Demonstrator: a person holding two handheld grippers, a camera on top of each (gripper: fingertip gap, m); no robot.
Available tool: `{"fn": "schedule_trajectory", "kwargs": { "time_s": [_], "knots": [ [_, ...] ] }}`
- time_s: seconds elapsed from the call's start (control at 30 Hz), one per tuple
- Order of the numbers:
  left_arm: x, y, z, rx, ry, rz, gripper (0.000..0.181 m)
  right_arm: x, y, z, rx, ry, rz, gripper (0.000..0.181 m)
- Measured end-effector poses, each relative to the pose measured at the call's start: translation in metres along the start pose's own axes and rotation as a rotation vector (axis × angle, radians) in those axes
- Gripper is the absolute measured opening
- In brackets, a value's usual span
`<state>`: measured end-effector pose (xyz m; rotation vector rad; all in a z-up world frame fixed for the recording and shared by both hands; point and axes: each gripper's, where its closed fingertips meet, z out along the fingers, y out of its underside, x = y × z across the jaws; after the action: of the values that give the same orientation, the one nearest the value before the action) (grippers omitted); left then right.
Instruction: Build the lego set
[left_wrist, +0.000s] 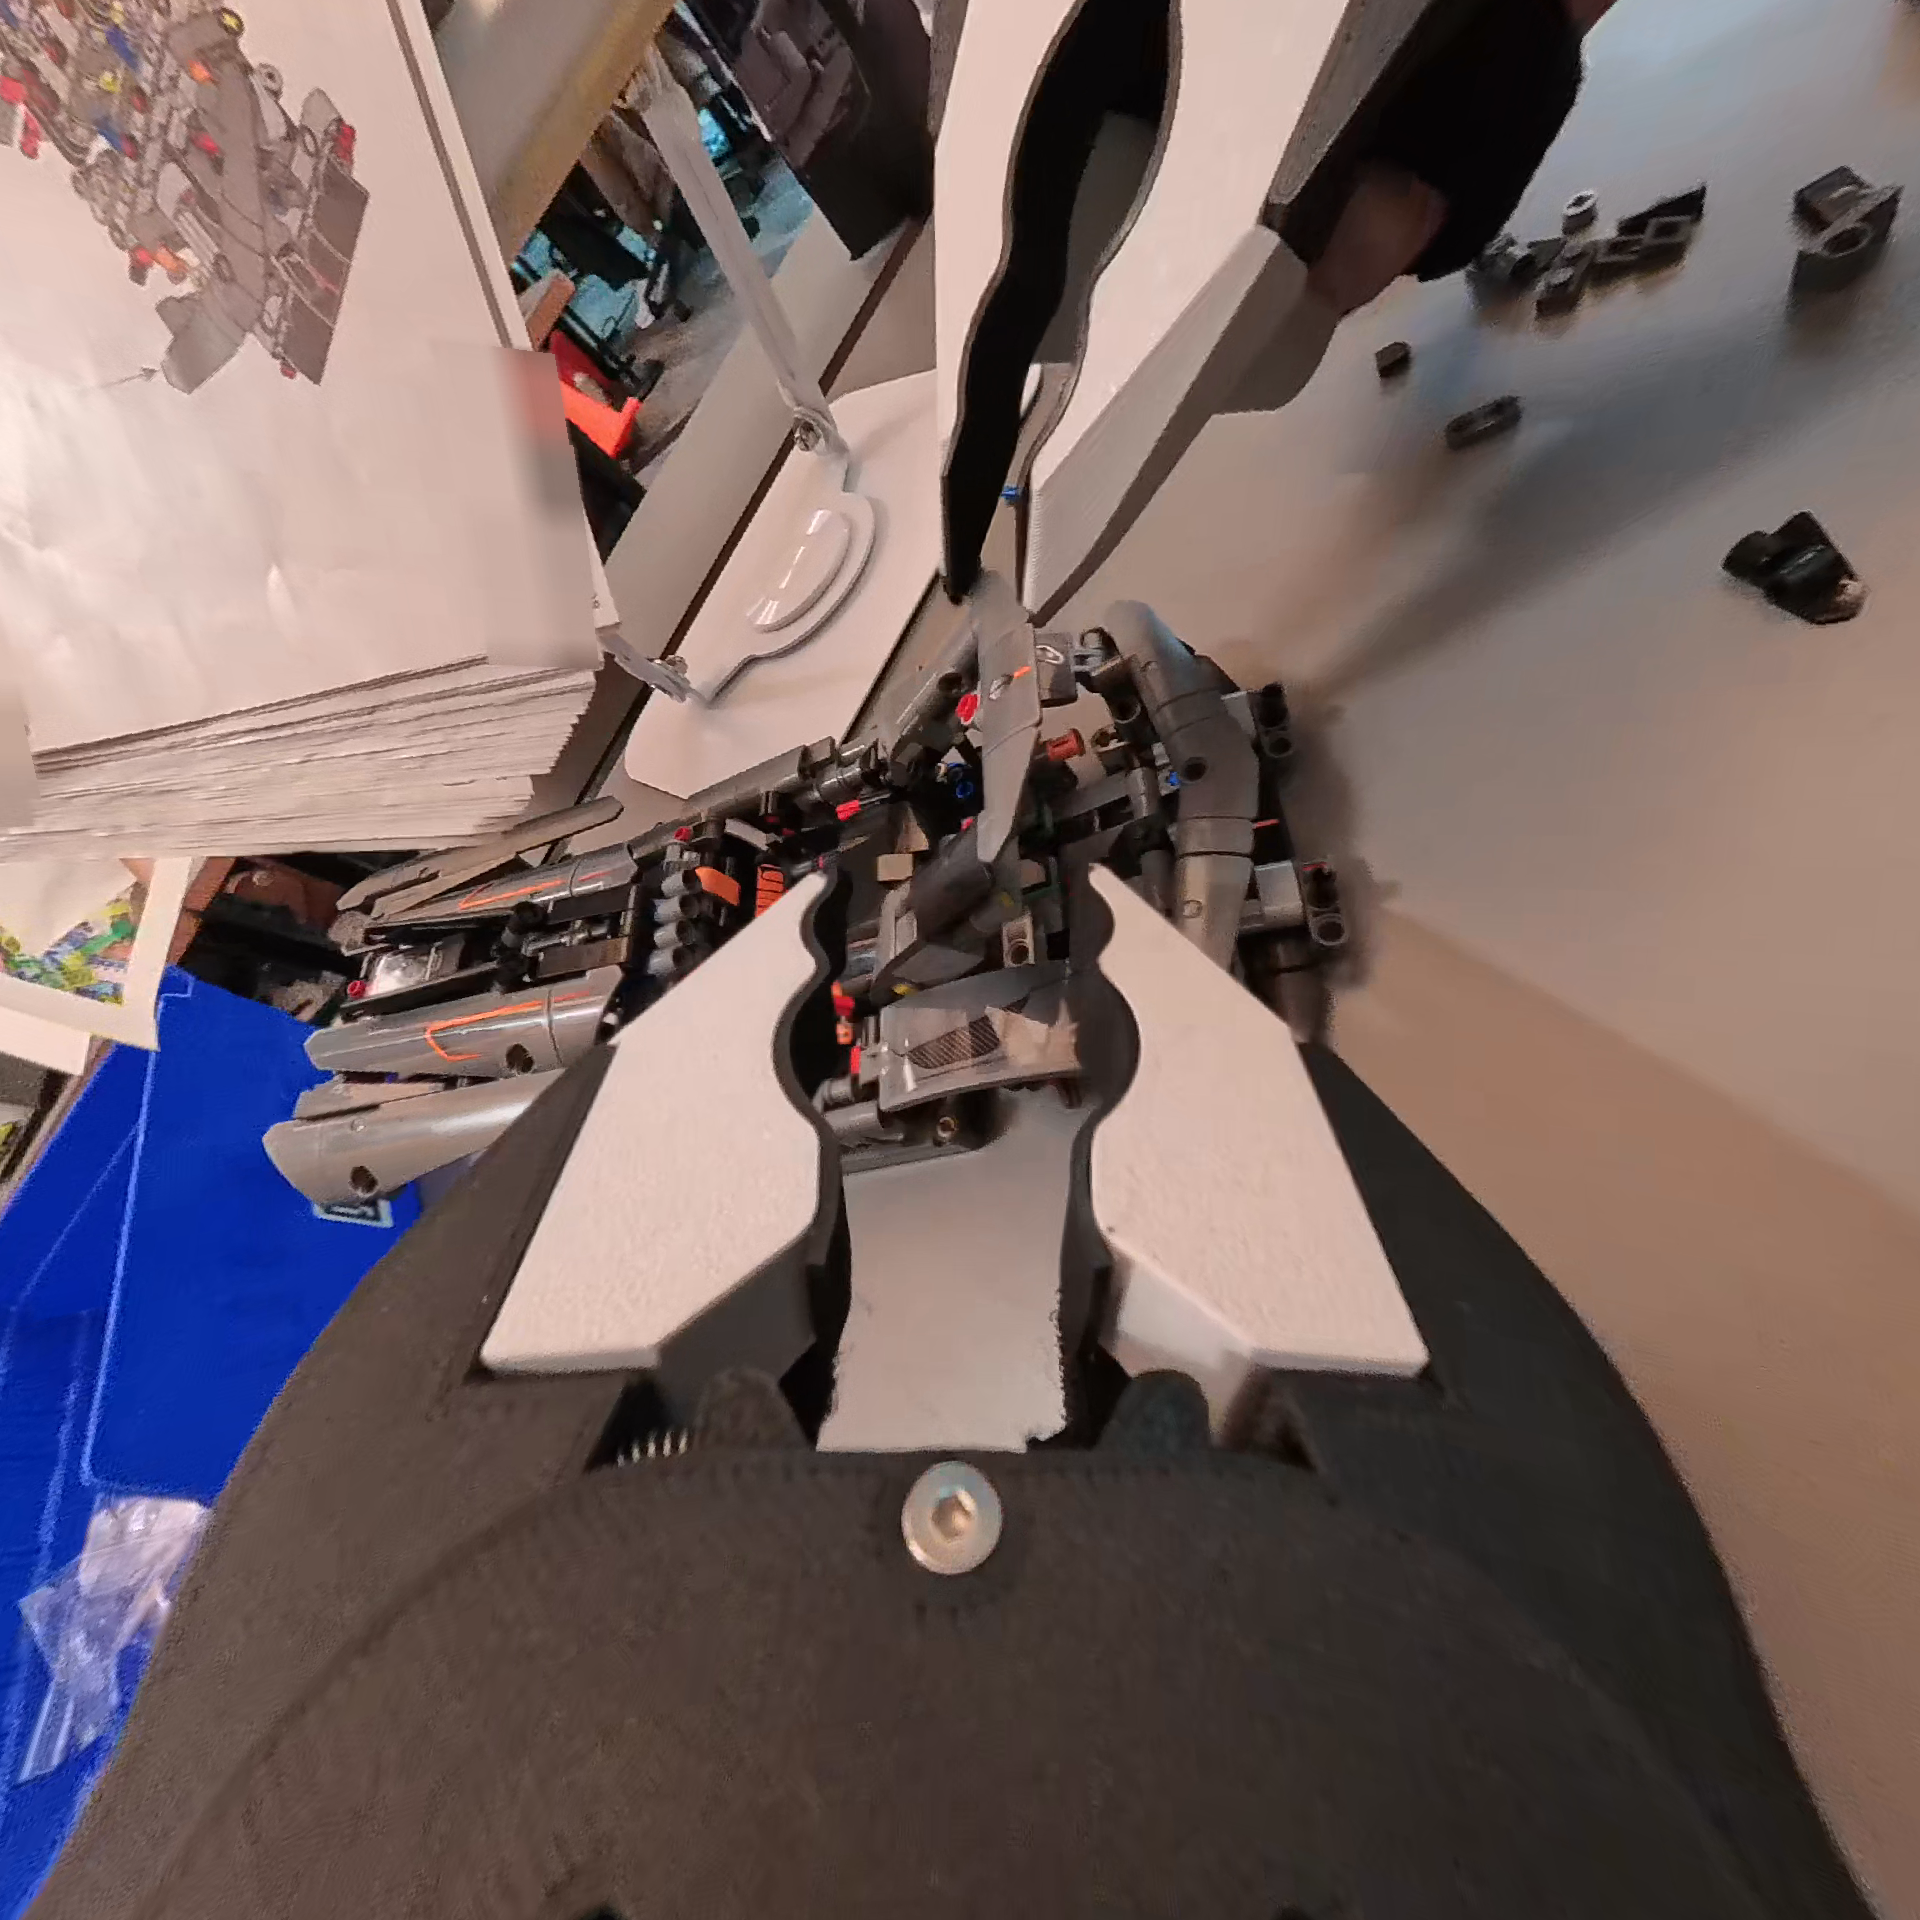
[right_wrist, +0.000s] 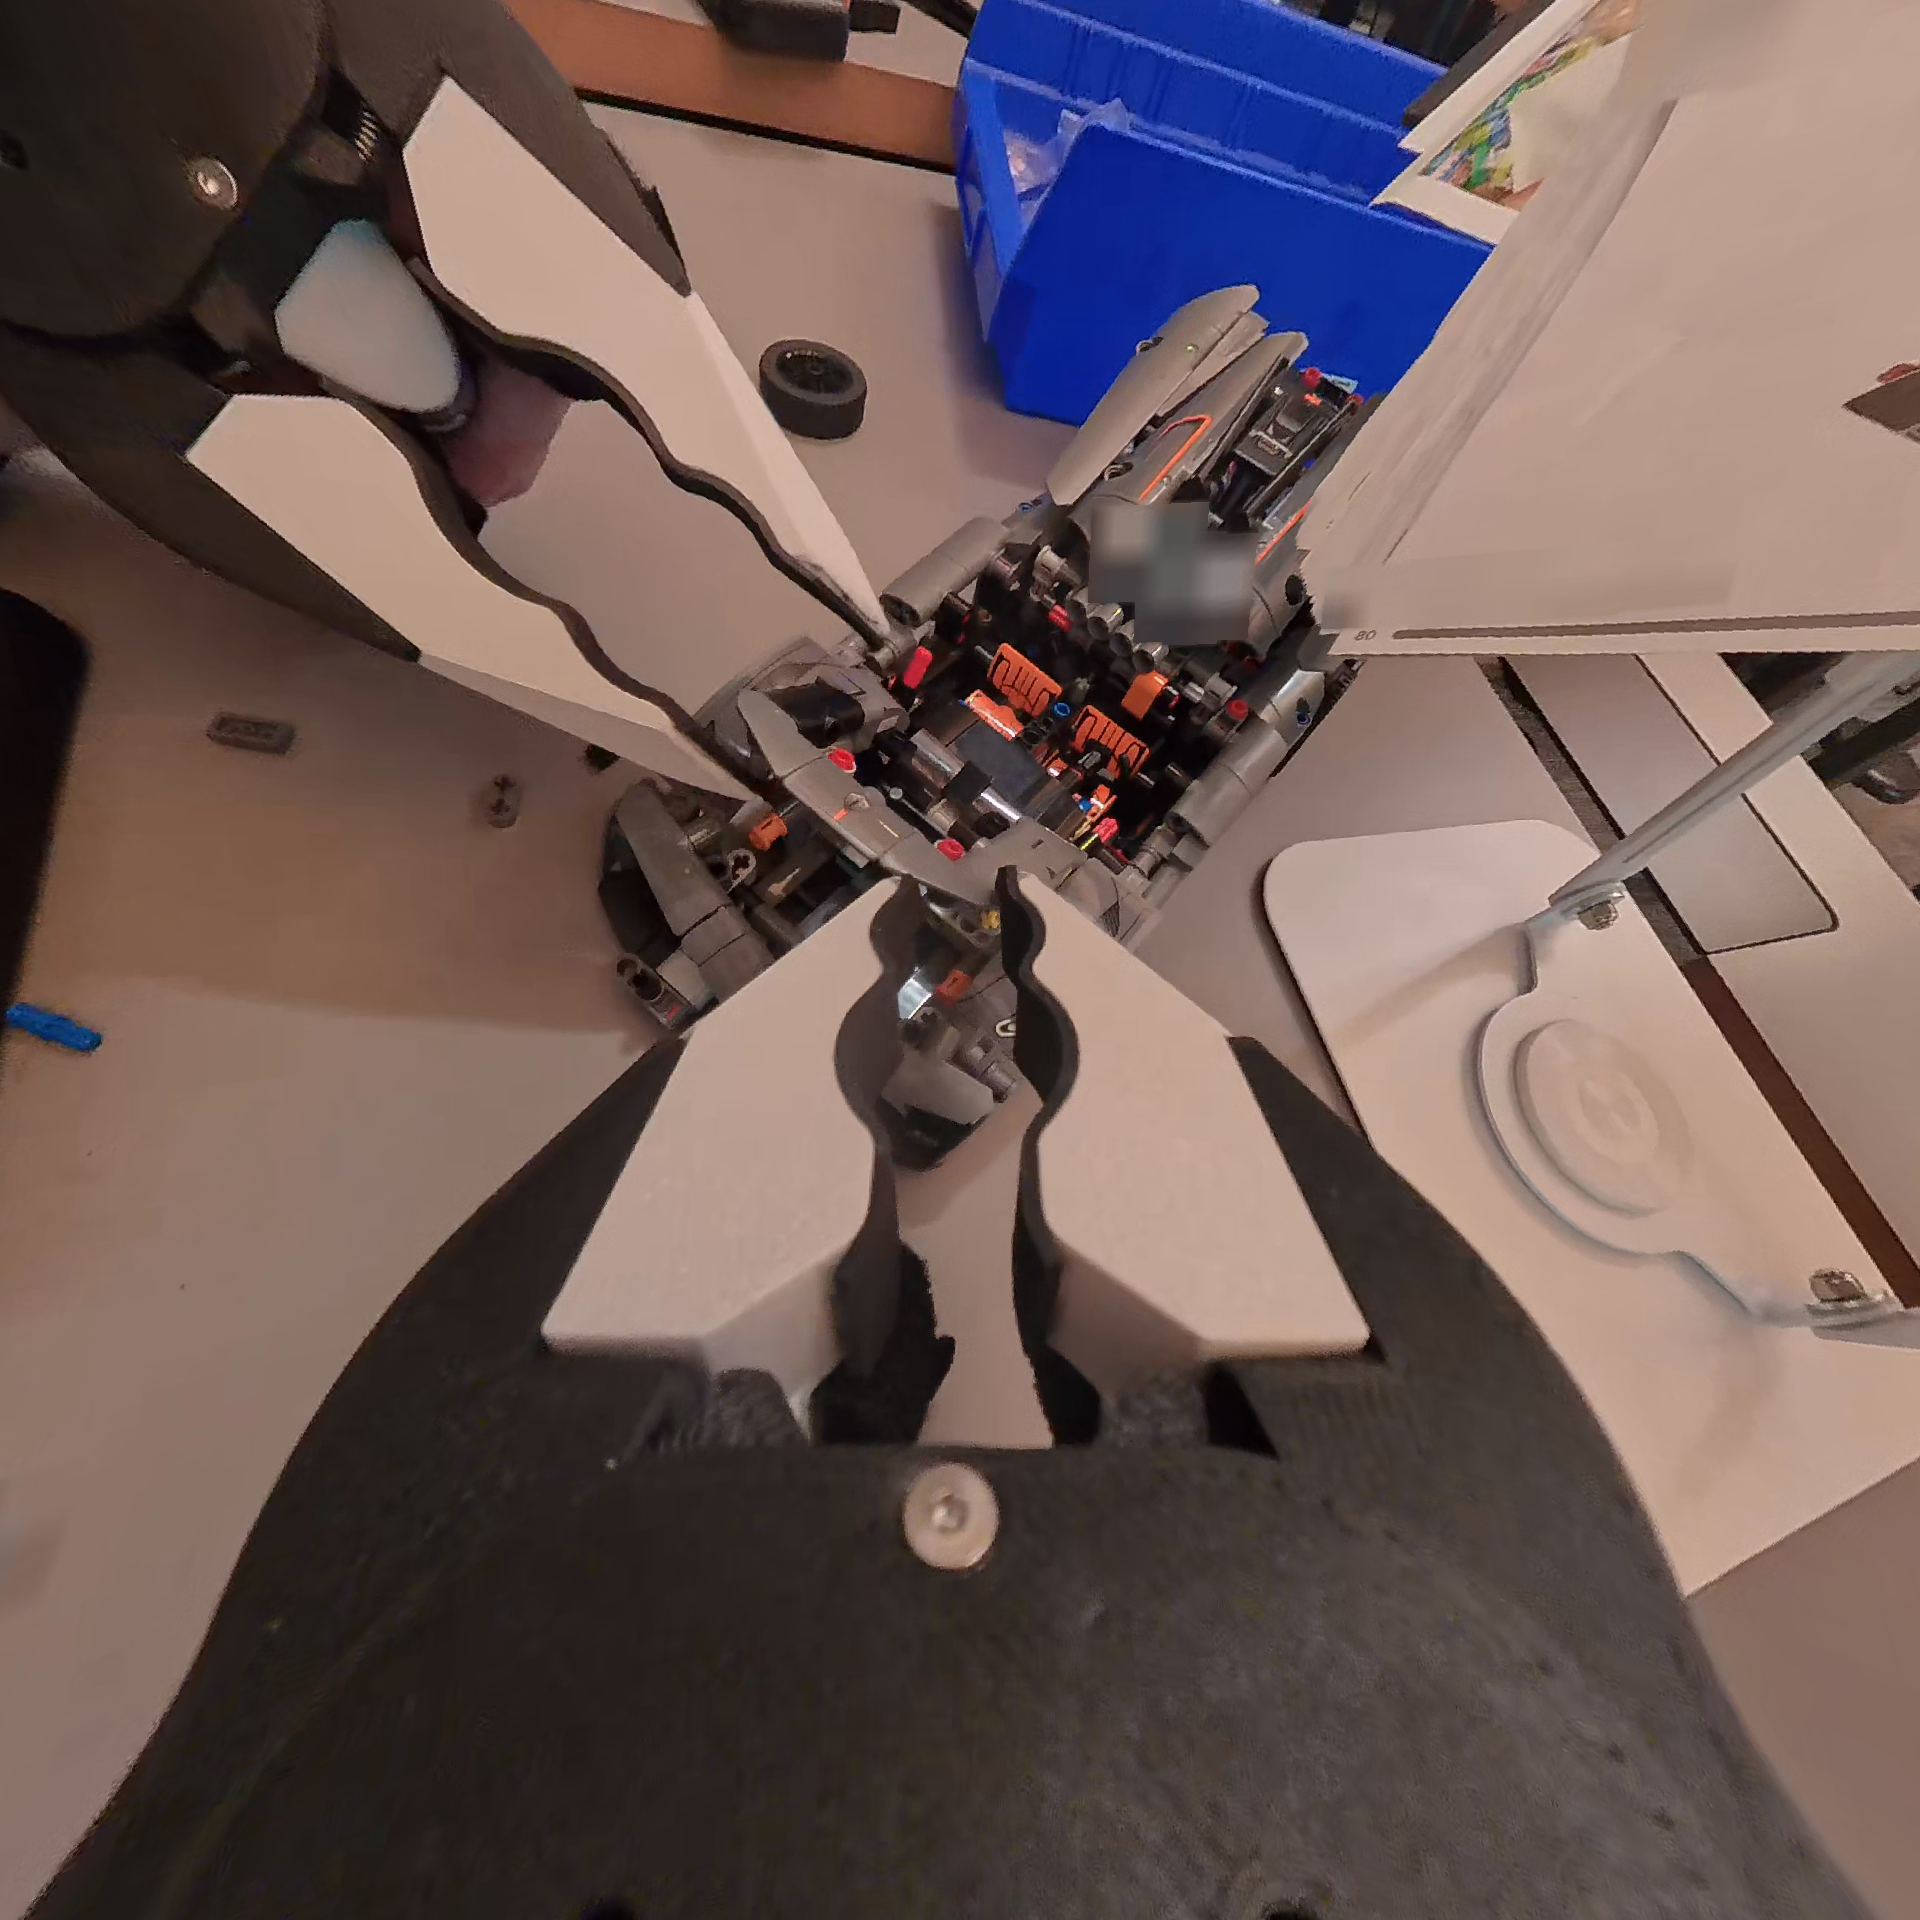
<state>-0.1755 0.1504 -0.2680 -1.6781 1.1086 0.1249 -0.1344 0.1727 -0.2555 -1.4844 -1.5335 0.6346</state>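
I have both tools on the half-built grey Lego Technic car model with orange trim and red pins (right_wrist: 1049, 717), which sits on the pale tabletop (right_wrist: 312, 1039) just in front of the blue plastic parts bin (right_wrist: 1195, 249) and partly under the open white instruction booklet (right_wrist: 1662, 364).

My left gripper (left_wrist: 951, 883) has its white fingers spread around the model's near end, a grey curved panel (left_wrist: 966, 1049) lying in the gap; I cannot tell whether the pads actually bite on it. My right gripper (right_wrist: 951, 883) is nearly pinched together over the opposite end, and whether it holds a piece there is hidden by its own fingers.

This model looks stiff along its beam frame but fragile at the skin: the long grey fairing blade (left_wrist: 1003, 727) and thin panels would likely pop off under a sideways squeeze (smooth plastic, so slippery too). I would take hold low, on the dark frame beams, and press new parts straight in. It seems heavy enough to want both grippers. Loose black pieces (left_wrist: 1797, 566) lie well apart on the table.
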Motion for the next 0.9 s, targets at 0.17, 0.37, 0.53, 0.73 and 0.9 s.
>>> {"fn": "schedule_trajectory", "kwargs": {
  "time_s": [0.17,0.37,0.53,0.73,0.9],
  "knots": [
    [-0.005,-0.004,0.004,0.017,0.000,-0.017,0.019,0.008,-0.005,-0.003,0.031,0.021,0.055,0.011],
    [-0.009,-0.003,0.007,0.019,0.017,-0.070,0.012,0.014,0.001,-0.005,0.015,0.019,0.088,0.017],
    [-0.016,-0.001,0.007,0.033,0.031,-0.158,0.012,0.005,0.015,0.003,-0.046,-0.015,0.062,0.018],
    [-0.018,-0.001,0.008,0.075,0.118,-0.314,0.013,-0.009,0.028,0.013,-0.101,-0.063,0.006,0.022],
    [-0.015,-0.003,0.008,0.097,0.147,-0.356,0.015,-0.023,0.032,0.016,-0.113,-0.113,-0.065,0.025]
  ]
}}
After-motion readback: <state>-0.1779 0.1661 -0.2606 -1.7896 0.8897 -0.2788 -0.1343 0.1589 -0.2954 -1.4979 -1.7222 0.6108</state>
